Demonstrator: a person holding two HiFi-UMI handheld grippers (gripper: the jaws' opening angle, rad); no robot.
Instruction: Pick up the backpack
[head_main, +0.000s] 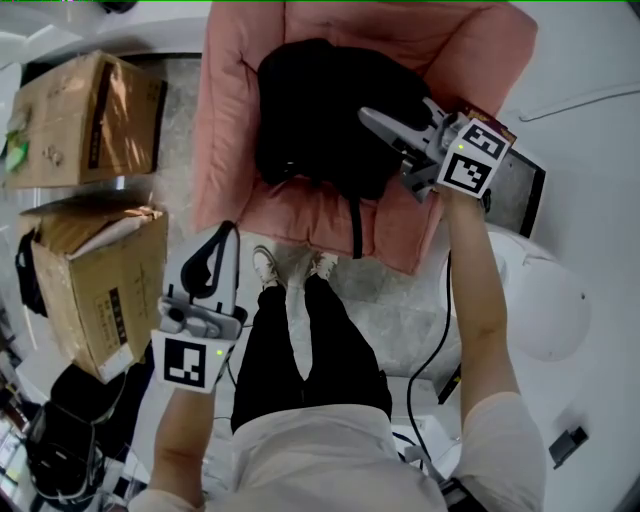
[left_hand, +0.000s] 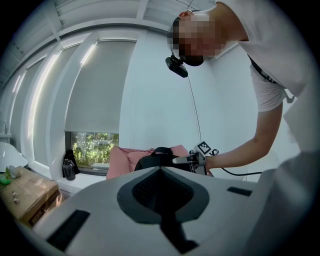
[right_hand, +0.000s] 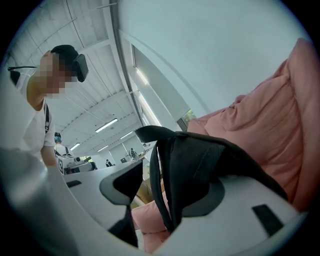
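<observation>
Reaching over the front edge of a pink armchair (head_main: 225, 130), the right gripper (head_main: 385, 128) spreads its jaws wide around the top of the black backpack (head_main: 310, 110) slumped on the seat. The fabric lies against one pad and clear of the other. The left gripper (head_main: 213, 250), jaws together and empty, hangs over open floor (head_main: 400, 300), near a cardboard box (head_main: 105, 290).

Person: white short-sleeved T-shirt (head_main: 330, 450), black trousers (head_main: 275, 350), pale trainers (head_main: 265, 265), black head camera (left_hand: 176, 66). Left tool (head_main: 222, 235), right tool (head_main: 385, 125): grey-bodied, with black-and-white marker cubes (head_main: 190, 362).
</observation>
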